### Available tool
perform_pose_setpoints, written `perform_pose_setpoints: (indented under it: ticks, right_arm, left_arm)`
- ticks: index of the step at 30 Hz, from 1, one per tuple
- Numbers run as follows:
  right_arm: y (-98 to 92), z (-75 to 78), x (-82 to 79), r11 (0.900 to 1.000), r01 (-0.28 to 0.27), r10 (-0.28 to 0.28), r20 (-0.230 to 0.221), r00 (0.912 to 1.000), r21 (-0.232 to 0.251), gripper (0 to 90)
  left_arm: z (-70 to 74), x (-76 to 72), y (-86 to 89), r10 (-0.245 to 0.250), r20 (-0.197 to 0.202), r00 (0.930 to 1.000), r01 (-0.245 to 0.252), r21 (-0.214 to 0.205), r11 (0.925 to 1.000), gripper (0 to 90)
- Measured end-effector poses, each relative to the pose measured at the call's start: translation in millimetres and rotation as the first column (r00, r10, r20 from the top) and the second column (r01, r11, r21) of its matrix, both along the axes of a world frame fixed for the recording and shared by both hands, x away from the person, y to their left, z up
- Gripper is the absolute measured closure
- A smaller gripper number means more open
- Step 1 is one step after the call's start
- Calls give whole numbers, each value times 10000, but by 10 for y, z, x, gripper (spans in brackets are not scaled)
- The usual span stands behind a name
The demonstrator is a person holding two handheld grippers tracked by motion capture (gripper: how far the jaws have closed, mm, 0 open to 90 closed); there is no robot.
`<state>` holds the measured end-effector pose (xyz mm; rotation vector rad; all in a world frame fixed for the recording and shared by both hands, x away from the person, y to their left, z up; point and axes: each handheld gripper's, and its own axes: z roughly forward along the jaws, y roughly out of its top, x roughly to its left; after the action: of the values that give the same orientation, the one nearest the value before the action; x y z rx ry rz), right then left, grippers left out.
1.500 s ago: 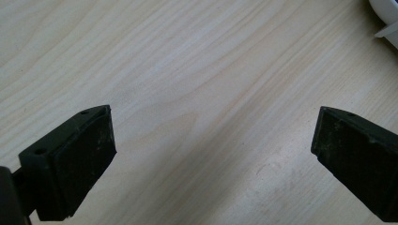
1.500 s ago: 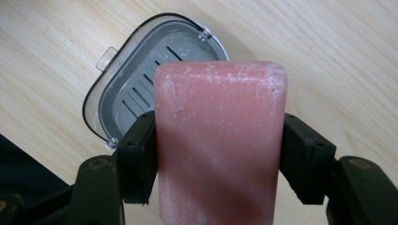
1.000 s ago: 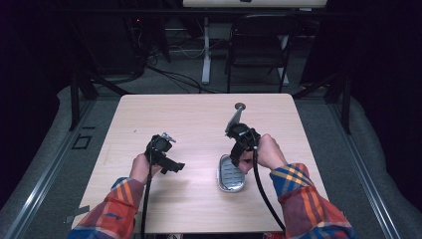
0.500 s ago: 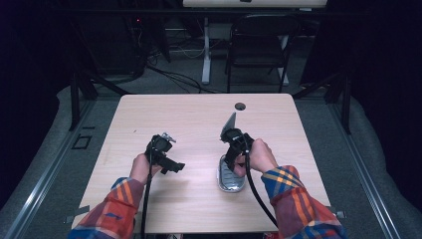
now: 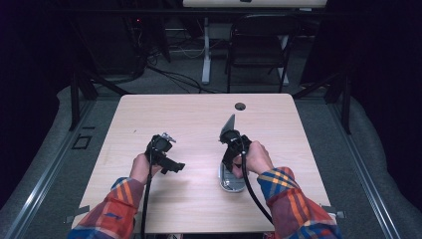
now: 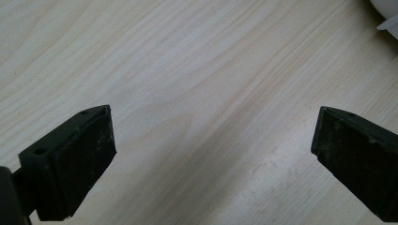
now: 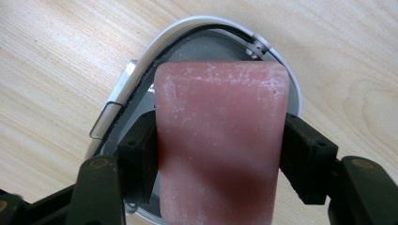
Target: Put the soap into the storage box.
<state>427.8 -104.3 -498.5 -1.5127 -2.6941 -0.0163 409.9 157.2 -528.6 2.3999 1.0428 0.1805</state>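
Over oval dish [image 7: 277, 65], right tool [image 7: 220, 154] clamping pink bar [image 7: 218, 140]

Dim, dark surroundings, table [image 5: 199, 129] lit from above, soft close-ups, slight blur

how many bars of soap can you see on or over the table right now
1. The pink soap bar is clamped in the right hand-held gripper, just above the oval soap dish on the table's near right side. Nothing appears hidden.

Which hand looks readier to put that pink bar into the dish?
The right. Its gripper already clamps the pink bar directly over the dish. The left gripper hangs open above bare table.
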Motion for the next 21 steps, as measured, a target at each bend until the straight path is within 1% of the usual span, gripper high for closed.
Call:
perform_pose_setpoints:
  ticks: [5,6,7,9,10,11,13,14,16,17,18,21]
  right_arm:
    - [-11,-4,9,10000,11,-12,-294,9996,-40,359]
    - [-8,-34,-12,9991,354,-352,-94,9993,239,358]
    - [-15,-36,-11,9988,402,-399,-123,9991,291,357]
    - [-34,-22,-2,9988,336,-325,-310,9990,344,350]
    - [-44,-23,-7,9982,415,-402,-302,9987,444,347]
    - [-53,-29,-19,9960,573,-560,-211,9982,683,348]
    - [-79,18,-7,9979,340,-319,-387,9987,553,349]
    - [-92,30,-16,9974,349,-327,-357,9988,638,349]
    - [-117,68,-17,9979,176,-149,-433,9989,626,362]
    - [-109,36,-62,9902,759,-756,-67,9971,1171,367]
    - [-131,78,-48,9941,439,-417,-235,9989,990,370]
    - [-177,120,-64,9931,234,-200,-305,9993,1152,393]
  left_arm:
    - [1,-2,-1,-3,-7,10000,3,-14,10000,0]
    - [1,-1,0,-7,-2,10000,7,-4,10000,0]
    - [2,-1,0,-5,-2,10000,5,-10,10000,0]
    - [1,-1,0,-7,-9,10000,7,-13,10000,0]
    - [0,0,0,-9,-13,10000,9,-8,10000,0]
    - [0,0,-1,-10,-16,10000,10,-7,10000,0]
    - [1,-1,-1,-11,-15,10000,11,-14,10000,0]
    - [1,-2,-2,-21,-24,10000,21,-8,10000,0]
    - [2,-2,-3,-31,-28,10000,31,-13,10000,0]
    - [2,-2,-3,-27,-21,10000,27,-11,10000,0]
    - [2,-1,-3,-30,-27,10000,30,0,10000,0]
    - [1,-2,-6,-51,-51,10000,51,0,10000,0]
